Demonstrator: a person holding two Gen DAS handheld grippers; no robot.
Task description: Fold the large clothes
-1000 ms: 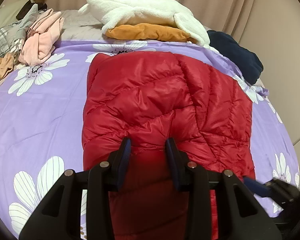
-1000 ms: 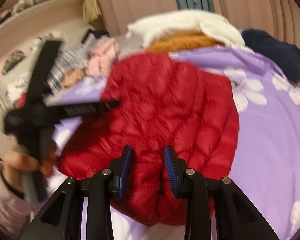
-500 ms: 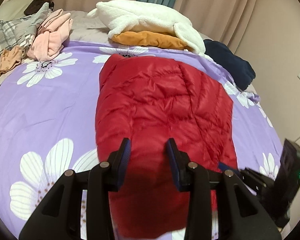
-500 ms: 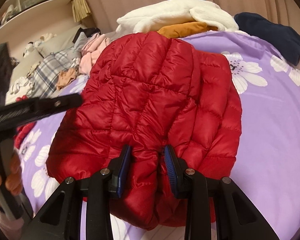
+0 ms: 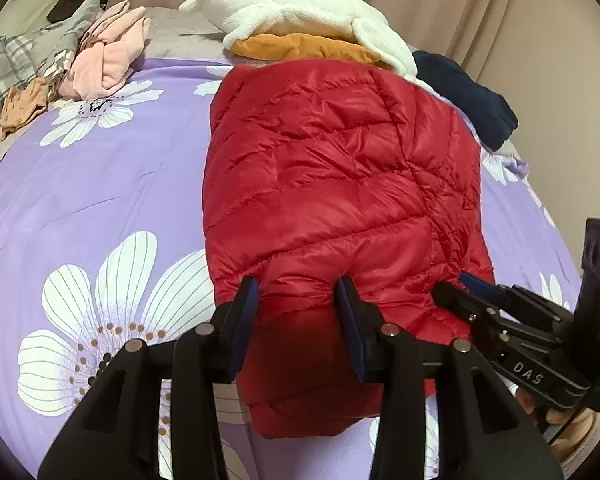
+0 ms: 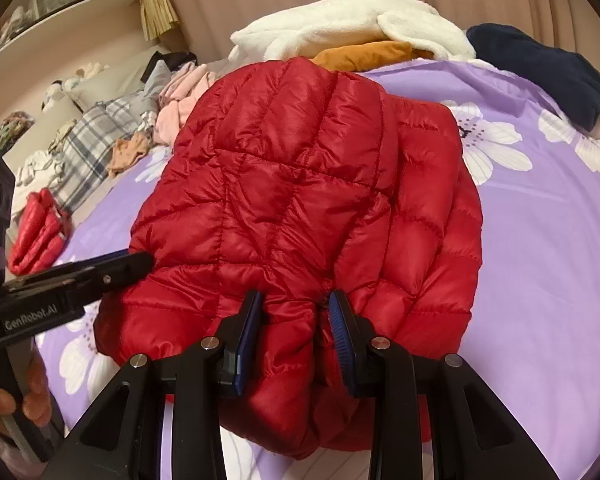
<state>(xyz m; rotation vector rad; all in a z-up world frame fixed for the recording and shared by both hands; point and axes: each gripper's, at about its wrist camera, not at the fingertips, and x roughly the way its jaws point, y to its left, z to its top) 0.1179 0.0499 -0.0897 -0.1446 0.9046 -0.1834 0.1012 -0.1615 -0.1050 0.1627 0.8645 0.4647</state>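
A red quilted down jacket (image 5: 332, 184) lies folded on the purple flowered bedsheet (image 5: 100, 184). My left gripper (image 5: 298, 300) sits at its near edge with the puffy fabric bulging between the jaws, which stand partly apart. My right gripper (image 6: 296, 312) is at the same near edge further right, with jacket (image 6: 300, 184) fabric pinched between its blue pads (image 6: 340, 328). The right gripper also shows in the left wrist view (image 5: 472, 292), and the left gripper in the right wrist view (image 6: 140, 264), both touching the jacket hem.
White fleece (image 5: 300, 12) over an orange garment (image 5: 304, 48) lies at the far side, a navy garment (image 5: 468, 96) at the far right, pink and plaid clothes (image 5: 108, 56) at the far left. A second red jacket (image 6: 36, 232) lies left. Curtains and wall stand behind.
Both grippers have come close to the jacket's near edge and closed in on the fabric. The jacket now lies more compact, its far end nearer the white fleece.
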